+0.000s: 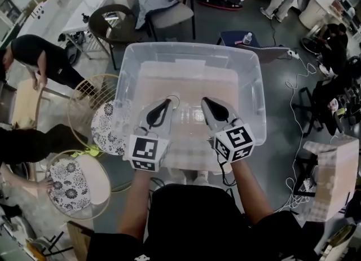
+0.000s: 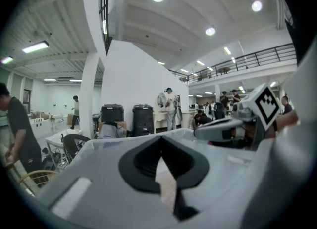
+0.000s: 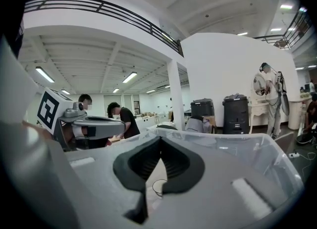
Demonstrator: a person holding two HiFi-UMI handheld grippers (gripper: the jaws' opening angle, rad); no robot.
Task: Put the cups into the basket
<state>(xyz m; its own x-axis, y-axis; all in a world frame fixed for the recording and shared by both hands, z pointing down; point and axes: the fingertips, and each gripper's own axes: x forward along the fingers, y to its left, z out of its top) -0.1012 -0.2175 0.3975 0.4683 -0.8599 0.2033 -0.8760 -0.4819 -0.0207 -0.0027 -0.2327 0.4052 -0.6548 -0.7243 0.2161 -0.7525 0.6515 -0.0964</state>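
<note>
Two pairs of jaws are pressed together with nothing between them. The left gripper (image 1: 167,103) and right gripper (image 1: 205,102) hang side by side above one clear plastic basket (image 1: 192,49), tips pointing toward its far wall. Clear cups (image 1: 189,114) lie on the basket floor between the two tips; their number cannot be told. Left of the basket stand two round wicker chairs (image 1: 77,103), each carrying one patterned cushion (image 1: 69,186).
</note>
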